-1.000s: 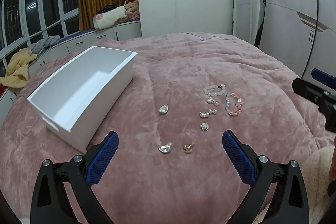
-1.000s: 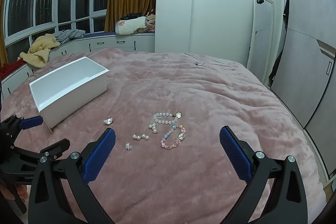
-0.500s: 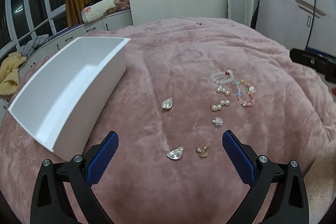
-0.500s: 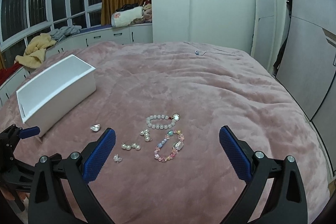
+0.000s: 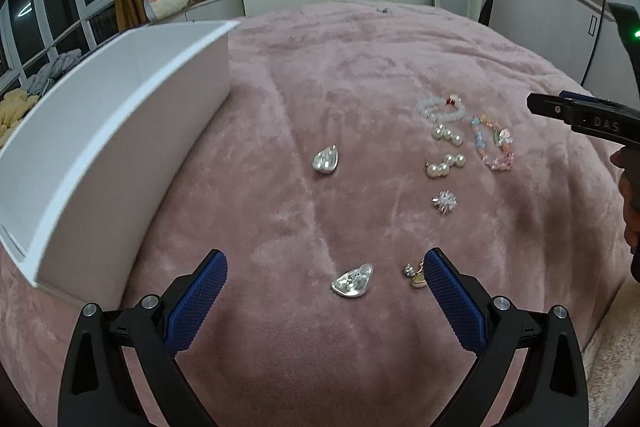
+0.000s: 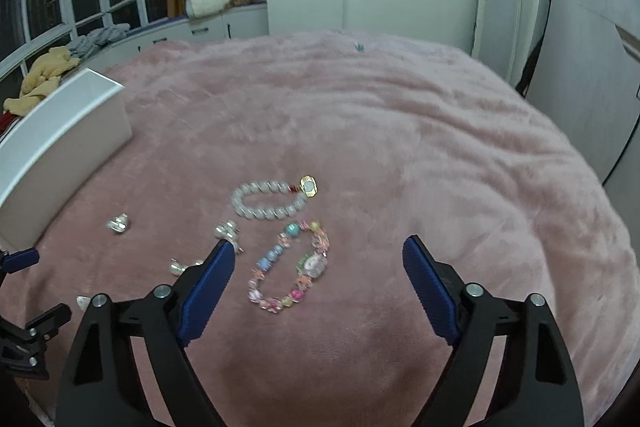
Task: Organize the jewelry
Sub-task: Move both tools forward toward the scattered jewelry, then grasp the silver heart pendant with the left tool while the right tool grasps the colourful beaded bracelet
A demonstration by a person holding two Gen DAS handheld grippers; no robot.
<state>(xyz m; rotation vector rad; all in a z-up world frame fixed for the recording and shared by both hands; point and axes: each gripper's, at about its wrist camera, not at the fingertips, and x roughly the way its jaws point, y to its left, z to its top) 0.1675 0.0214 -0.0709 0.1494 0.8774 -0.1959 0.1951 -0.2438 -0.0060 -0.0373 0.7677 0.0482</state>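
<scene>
While spread wide, right gripper (image 6: 318, 259) just above multicolored bracelet (image 6: 290, 267).

two beaded bracelets (image 6: 289, 265), pearl pieces (image 5: 445, 165) and silver drop earrings (image 5: 351, 280) lie scattered flat beside an open white box (image 5: 100, 147).

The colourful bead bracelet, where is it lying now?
In the right wrist view the colourful bead bracelet lies on the pink blanket, between the fingers of the open right gripper, just in front of the white bead bracelet.
</scene>
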